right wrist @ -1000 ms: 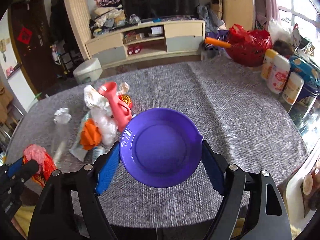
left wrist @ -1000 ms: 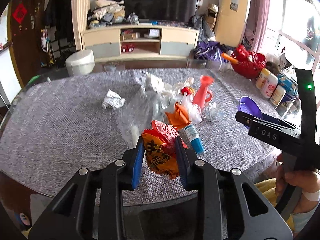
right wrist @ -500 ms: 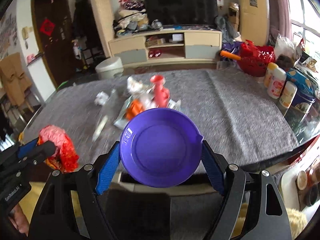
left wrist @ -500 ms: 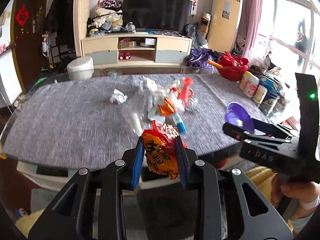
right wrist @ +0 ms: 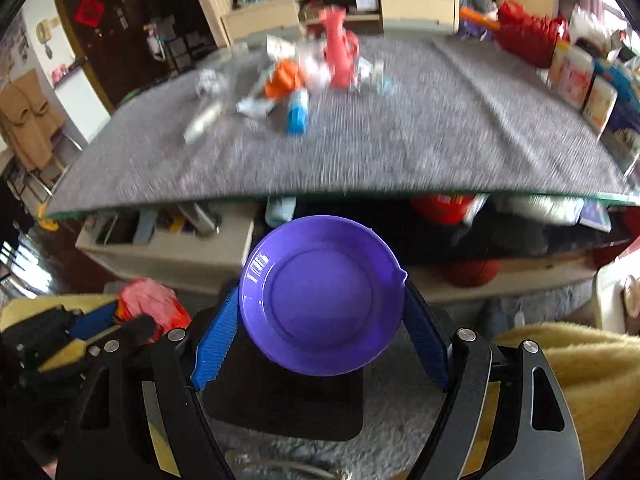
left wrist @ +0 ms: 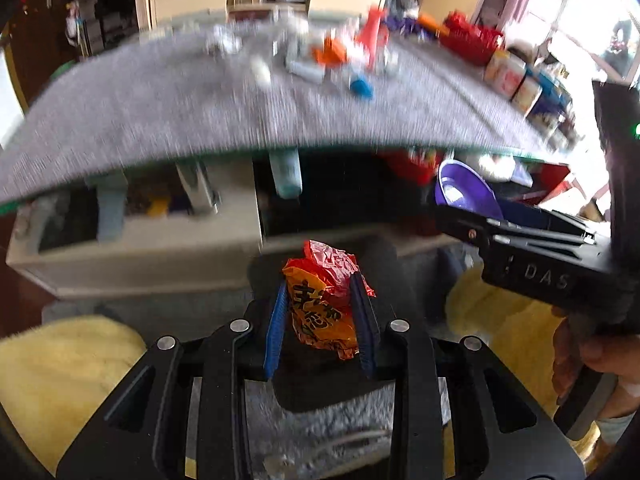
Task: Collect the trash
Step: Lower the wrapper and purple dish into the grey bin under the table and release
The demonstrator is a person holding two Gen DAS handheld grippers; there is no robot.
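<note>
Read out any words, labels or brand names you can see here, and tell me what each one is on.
"DAS": raised letters on the black body of the right tongs, seen from the left wrist.
Black characters on the orange snack wrapper held in the left tongs: crumpled, not readable.
Labels on the containers at the table's right edge: blurred, unreadable.
The purple plate carries no text.

Readable: raised letters "DAS" on the black body of the right gripper [left wrist: 472,216], seen from the left wrist view. Dark printed characters on the orange face of the crumpled snack wrapper [left wrist: 322,308], too creased to make out. Labels on the jars [right wrist: 576,80] at the tabletop's edge too blurred to read.
</note>
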